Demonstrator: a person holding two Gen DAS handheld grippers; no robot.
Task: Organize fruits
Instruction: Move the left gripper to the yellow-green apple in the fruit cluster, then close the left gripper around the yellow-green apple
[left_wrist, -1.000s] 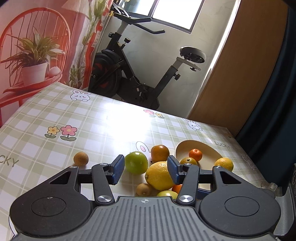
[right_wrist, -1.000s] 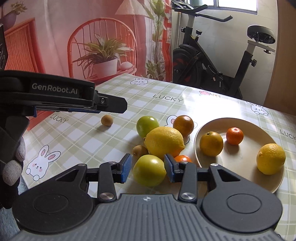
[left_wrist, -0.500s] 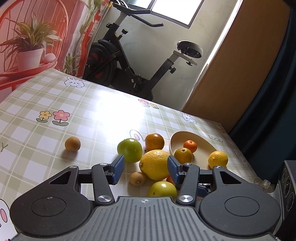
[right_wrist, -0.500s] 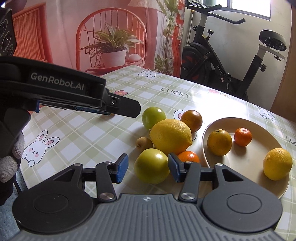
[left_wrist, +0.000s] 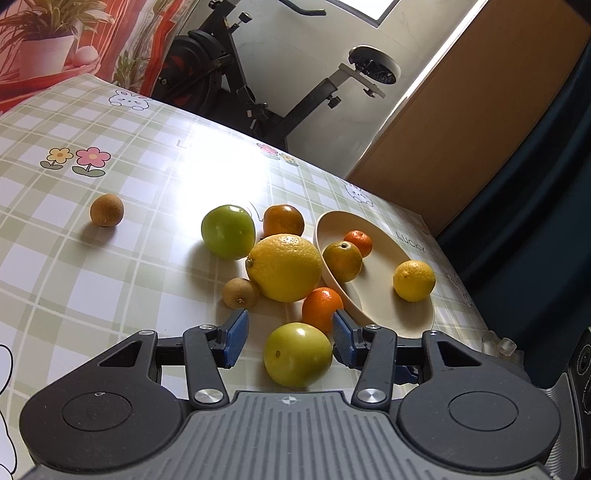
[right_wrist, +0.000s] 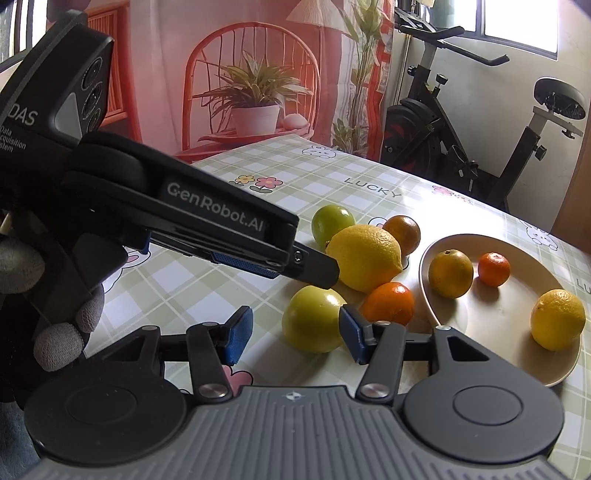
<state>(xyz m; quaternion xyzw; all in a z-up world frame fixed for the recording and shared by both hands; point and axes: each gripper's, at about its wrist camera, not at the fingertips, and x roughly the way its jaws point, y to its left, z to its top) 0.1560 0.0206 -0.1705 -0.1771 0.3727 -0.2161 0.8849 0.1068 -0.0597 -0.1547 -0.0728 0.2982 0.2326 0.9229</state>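
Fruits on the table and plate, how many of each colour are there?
Green: 2, a dark green fruit and a yellow-green fruit.
Yellow: 2, a big lemon and a small lemon in the plate.
Orange: 4, two on the tablecloth, two in the plate.
Brown: 2.
Total: 10.

left gripper (left_wrist: 286, 338) agape, right gripper (right_wrist: 295, 334) agape

right gripper (right_wrist: 295, 332) open around yellow-green apple (right_wrist: 314, 319) | plate (right_wrist: 495, 317) holds three fruits | left gripper (right_wrist: 258, 254) above table (right_wrist: 177, 280)
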